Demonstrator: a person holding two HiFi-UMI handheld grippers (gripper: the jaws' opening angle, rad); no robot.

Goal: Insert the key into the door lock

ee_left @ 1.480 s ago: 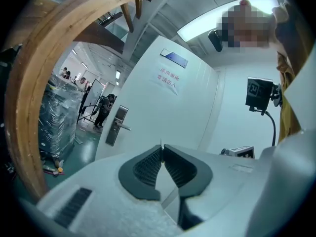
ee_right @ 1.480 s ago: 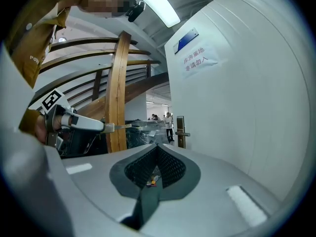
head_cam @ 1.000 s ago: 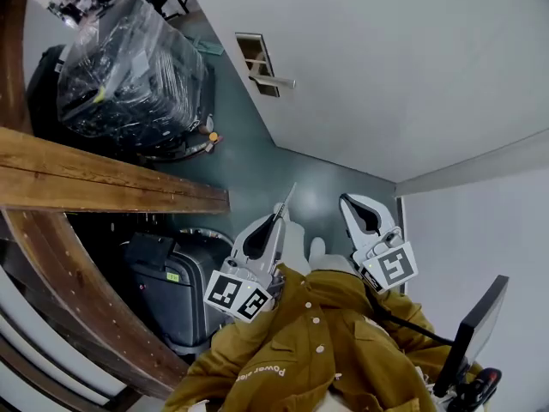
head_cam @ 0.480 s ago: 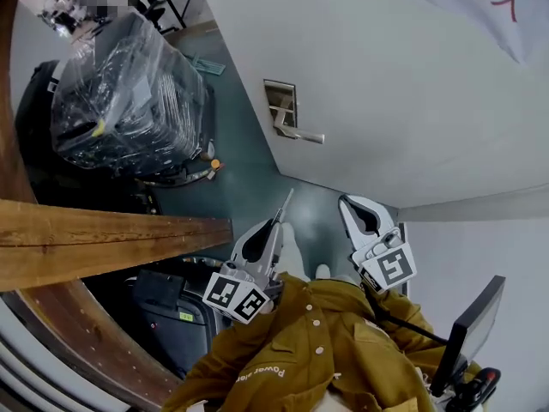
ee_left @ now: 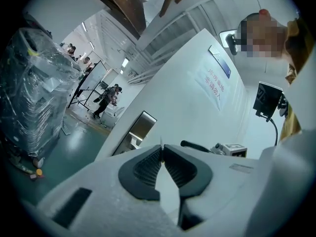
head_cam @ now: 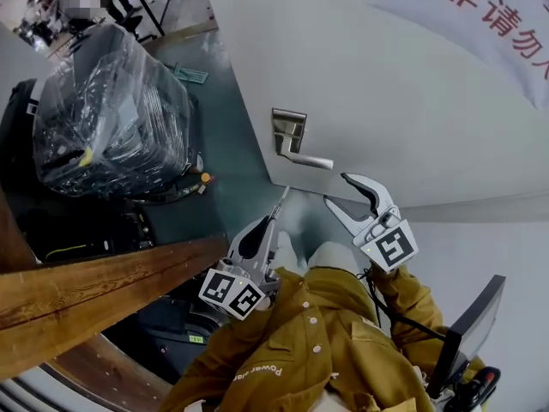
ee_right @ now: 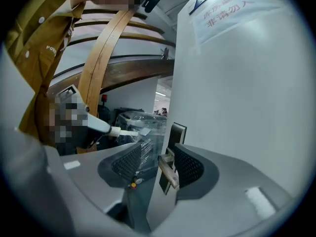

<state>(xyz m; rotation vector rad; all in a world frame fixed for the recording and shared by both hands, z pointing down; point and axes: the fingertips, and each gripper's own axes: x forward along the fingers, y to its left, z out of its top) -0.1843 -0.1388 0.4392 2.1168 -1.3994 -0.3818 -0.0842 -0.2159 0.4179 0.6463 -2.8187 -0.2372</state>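
Note:
The white door (head_cam: 403,101) carries a steel lock plate (head_cam: 289,133) with a lever handle (head_cam: 310,160). My left gripper (head_cam: 273,217) is shut on a thin key (head_cam: 282,199) that points up at the plate, a short gap below the handle. In the left gripper view the key (ee_left: 161,143) shows edge-on between the shut jaws, with the lock plate (ee_left: 140,127) ahead. My right gripper (head_cam: 336,189) is to the right of the handle, its jaws opening with nothing gripped. In the right gripper view the handle (ee_right: 167,169) shows between the jaws, pads not pressing it.
A plastic-wrapped stack of goods (head_cam: 107,114) stands on the green floor at the left. A curved wooden beam (head_cam: 94,294) crosses the lower left. A sign with red print (head_cam: 502,11) hangs on the door. A dark monitor (head_cam: 467,333) is at the lower right.
Both grippers have come closer to the door, so the lock plate and handle now lie just ahead of them. The right gripper's jaws have gone from shut to open.

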